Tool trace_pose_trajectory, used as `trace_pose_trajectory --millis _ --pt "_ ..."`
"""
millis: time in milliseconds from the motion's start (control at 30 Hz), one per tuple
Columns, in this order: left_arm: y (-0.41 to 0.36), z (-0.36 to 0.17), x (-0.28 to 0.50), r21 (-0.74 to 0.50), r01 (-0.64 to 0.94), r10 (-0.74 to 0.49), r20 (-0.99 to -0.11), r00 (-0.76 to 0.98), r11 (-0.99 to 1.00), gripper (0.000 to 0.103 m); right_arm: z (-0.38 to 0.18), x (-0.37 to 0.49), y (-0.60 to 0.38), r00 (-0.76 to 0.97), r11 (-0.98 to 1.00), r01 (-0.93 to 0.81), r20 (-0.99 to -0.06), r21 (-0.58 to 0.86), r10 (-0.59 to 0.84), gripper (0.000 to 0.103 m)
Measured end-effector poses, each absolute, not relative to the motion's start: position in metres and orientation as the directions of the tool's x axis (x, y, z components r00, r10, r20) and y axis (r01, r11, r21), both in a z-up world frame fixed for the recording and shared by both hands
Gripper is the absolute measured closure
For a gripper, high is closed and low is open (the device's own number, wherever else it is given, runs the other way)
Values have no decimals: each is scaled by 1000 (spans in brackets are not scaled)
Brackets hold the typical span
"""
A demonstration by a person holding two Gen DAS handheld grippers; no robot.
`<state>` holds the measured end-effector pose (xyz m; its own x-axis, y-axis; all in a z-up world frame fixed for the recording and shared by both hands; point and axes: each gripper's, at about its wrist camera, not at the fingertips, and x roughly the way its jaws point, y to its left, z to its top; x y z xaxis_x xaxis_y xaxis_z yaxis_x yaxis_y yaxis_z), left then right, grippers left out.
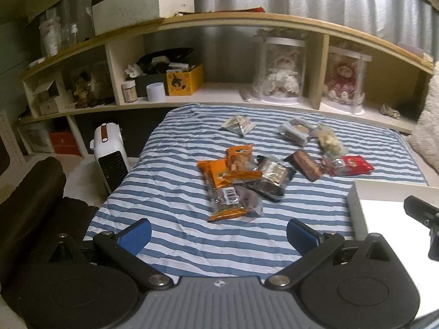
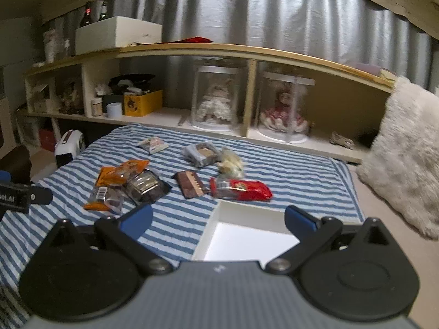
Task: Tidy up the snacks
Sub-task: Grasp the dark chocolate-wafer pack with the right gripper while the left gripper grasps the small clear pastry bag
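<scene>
Barcode label (image 1: 230,194) readable on the orange snack packet (image 1: 223,186).

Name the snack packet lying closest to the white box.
The red packet, the only red one, lies just beyond the white box rim; the others lie farther off.

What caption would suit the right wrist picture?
Open right gripper hovers over an empty white box beside snack packets scattered on a striped blanket.

Orange (image 1: 230,175), black (image 1: 271,176), brown (image 1: 304,164) and red (image 1: 349,166) plastic snack packets lie scattered flat on striped bedding, beside open empty white cardboard box (image 2: 219,219).
</scene>
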<state>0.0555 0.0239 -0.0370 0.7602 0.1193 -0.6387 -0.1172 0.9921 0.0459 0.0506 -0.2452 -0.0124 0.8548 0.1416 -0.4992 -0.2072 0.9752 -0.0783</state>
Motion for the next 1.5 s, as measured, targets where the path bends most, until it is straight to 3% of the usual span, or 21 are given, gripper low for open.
trace_pose_trajectory --millis 733,1267,1400,1500 --pt "70 -94 144 -37 -269 172 -683 710 963 0 -75 196 -175 774 933 -359 -556 6 302 0" --pt "59 -122 169 -99 -89 -4 -689 725 991 0 -119 278 -156 690 905 -377 -592 195 416 0" --pt "47 -124 170 -79 -39 -25 -679 733 996 0 -129 295 -162 650 890 -322 -608 322 455 5" --pt "35 -123 165 -36 24 -42 -636 771 999 6 -136 304 -166 612 865 -240 -623 441 488 10"
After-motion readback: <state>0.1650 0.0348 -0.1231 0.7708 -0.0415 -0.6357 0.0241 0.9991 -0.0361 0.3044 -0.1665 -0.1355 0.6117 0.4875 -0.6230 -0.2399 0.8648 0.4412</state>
